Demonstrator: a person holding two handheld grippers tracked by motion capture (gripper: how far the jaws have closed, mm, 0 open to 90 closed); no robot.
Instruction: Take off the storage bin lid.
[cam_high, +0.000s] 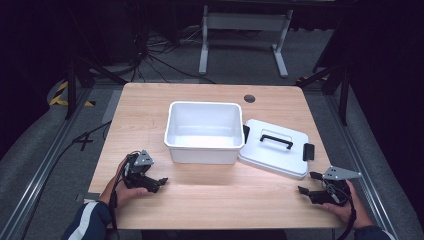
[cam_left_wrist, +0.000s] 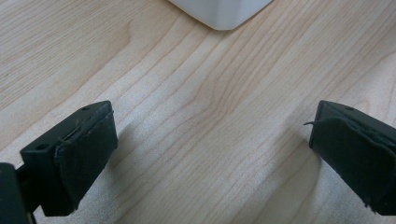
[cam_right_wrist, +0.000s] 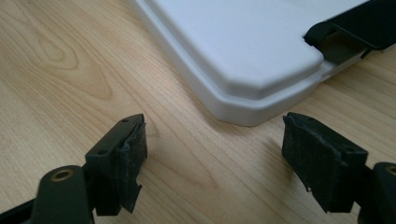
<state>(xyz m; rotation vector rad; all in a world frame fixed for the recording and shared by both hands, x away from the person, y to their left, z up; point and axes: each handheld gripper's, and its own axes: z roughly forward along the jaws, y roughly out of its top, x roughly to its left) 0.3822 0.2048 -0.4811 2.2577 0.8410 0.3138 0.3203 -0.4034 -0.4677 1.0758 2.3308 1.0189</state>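
White lid (cam_high: 276, 147) leans beside the empty bin (cam_high: 204, 131), so both grippers, left (cam_high: 159, 182) and right (cam_high: 306, 183), wait near it with jaws spread, likely to refit it.

A lab: dark room, grey carpet, floor cables (cam_high: 150, 55), metal rig frames (cam_high: 72, 80), wooden table (cam_high: 210, 195).

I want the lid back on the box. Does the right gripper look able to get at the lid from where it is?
Probably yes. The right gripper sits open on the table just in front of the white lid, and in the right gripper view bare wood alone lies between its jaws and the lid's near corner.
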